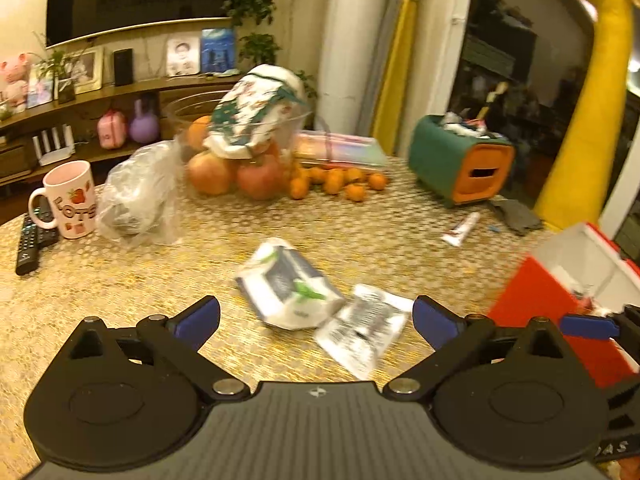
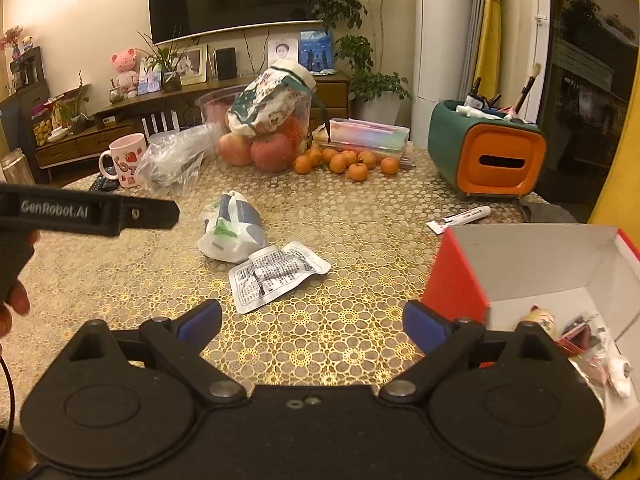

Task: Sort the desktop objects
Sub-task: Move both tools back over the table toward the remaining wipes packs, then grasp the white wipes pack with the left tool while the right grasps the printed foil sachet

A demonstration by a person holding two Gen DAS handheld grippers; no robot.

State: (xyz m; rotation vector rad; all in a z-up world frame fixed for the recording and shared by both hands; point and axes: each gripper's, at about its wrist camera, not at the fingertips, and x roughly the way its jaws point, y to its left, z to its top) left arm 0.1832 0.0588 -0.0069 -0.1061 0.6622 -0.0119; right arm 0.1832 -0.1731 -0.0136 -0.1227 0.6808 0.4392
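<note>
A white and blue pouch (image 1: 286, 284) (image 2: 232, 228) lies mid-table on the gold cloth. A flat printed sachet (image 1: 362, 330) (image 2: 276, 274) lies beside it on its right. A small white tube (image 1: 460, 229) (image 2: 460, 218) lies further right. An open red box (image 1: 560, 296) (image 2: 456, 276) with several small items inside stands at the right. My left gripper (image 1: 316, 322) is open and empty, just short of the pouch and sachet. My right gripper (image 2: 312, 322) is open and empty, beside the box. The left gripper's body shows at the left in the right wrist view (image 2: 88, 210).
A clear fruit bowl (image 2: 264, 128) with a cloth bag, small oranges (image 2: 348, 162), a pink mug (image 2: 124, 160), a crumpled plastic bag (image 2: 172, 162), remotes (image 1: 32, 236), a pink case (image 2: 368, 136) and a green-orange organiser (image 2: 488, 152) line the table's far side.
</note>
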